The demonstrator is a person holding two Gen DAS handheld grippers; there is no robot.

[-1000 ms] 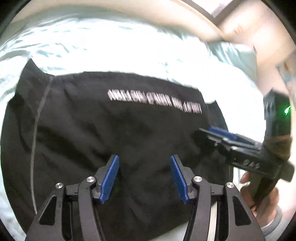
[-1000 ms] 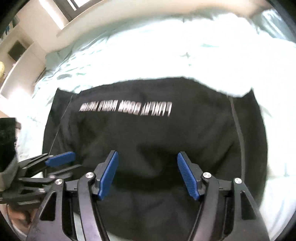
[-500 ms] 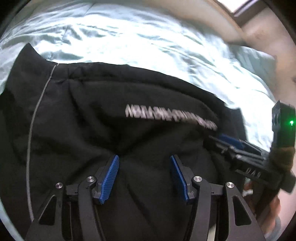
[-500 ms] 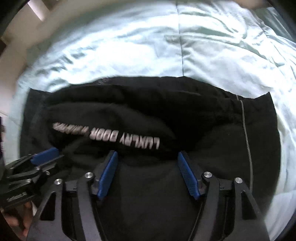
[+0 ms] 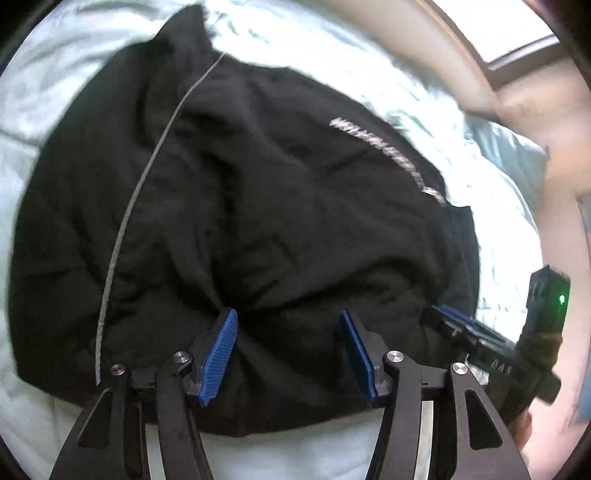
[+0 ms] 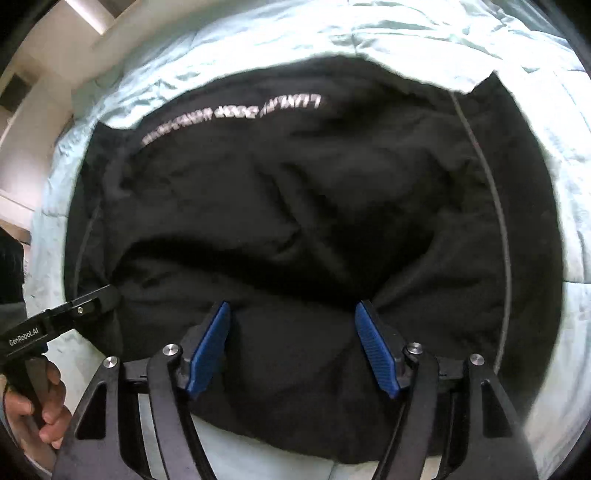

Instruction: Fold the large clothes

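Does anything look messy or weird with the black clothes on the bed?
Yes. The black garment on the pale blue bedding is bunched into deep wrinkles near both grippers, not flat. Its white lettering sits crooked, and the thin grey stripe bends in a curve. No tear or stain shows.

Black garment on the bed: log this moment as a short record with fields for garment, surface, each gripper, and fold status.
garment: black garment, bunched and creased, a line of pale lettering across it
surface: pale green bedding
left gripper: jaws apart, pads pressed down into the black cloth, which puckers at the left pad
right gripper: jaws apart, pressed into the cloth in the same way
fold status: not yet a neat fold; the cloth is rumpled
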